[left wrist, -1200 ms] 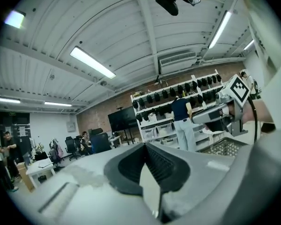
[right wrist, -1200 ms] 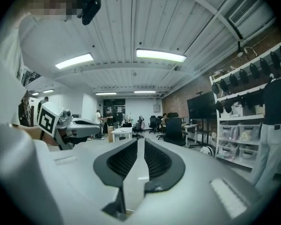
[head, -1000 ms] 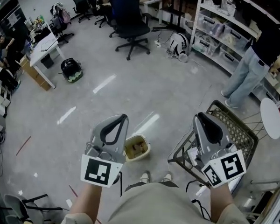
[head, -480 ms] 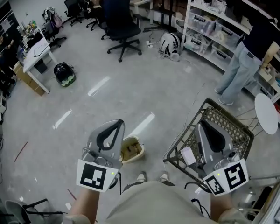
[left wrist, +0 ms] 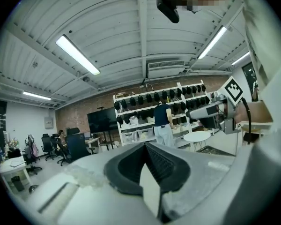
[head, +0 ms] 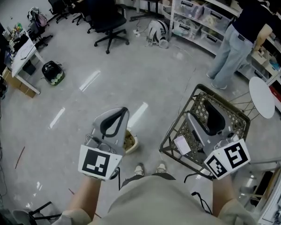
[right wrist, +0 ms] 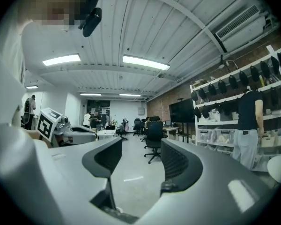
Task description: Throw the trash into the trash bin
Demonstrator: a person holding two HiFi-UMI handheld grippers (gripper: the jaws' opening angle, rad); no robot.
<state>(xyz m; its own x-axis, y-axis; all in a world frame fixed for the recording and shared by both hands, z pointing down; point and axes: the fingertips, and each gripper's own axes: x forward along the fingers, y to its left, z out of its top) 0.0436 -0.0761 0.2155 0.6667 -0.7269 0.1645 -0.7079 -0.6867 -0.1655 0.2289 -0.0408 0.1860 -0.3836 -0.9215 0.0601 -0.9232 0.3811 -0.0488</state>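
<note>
**Step in hand (judged):** fetching trash for the bin; no trash is held in either tool.

1. **Wire basket** point(head: 232, 117). Largest container, standing on the floor at the person's right. Open mesh, tilted rim. The right gripper's body covers most of the inside. Visible contents: one white slip point(head: 182, 145) lying by the near left corner, probably the trash to be moved.
2. **Right gripper** point(head: 208, 109) point(right wrist: 141, 146). Hangs over the wire basket. Its jaws are opening, with a clear gap between the pads and only open room between them. To do well: finish opening before lowering, come straight down inside the rim so the jaws miss the mesh, and straddle the white slip flat-on before closing.
3. **Left gripper** point(head: 121, 112) point(left wrist: 145, 146). Jaws closed tip to tip with nothing pinched. It hangs above the trash bin and covers part of it in the head view. Best kept aside so the bin mouth is free for the drop.
4. **Trash bin** point(head: 135, 146). Small, beige and open-topped, on the floor just ahead of the person's feet, well apart from the wire basket. Contents: brownish scraps, too small to name.
</note>
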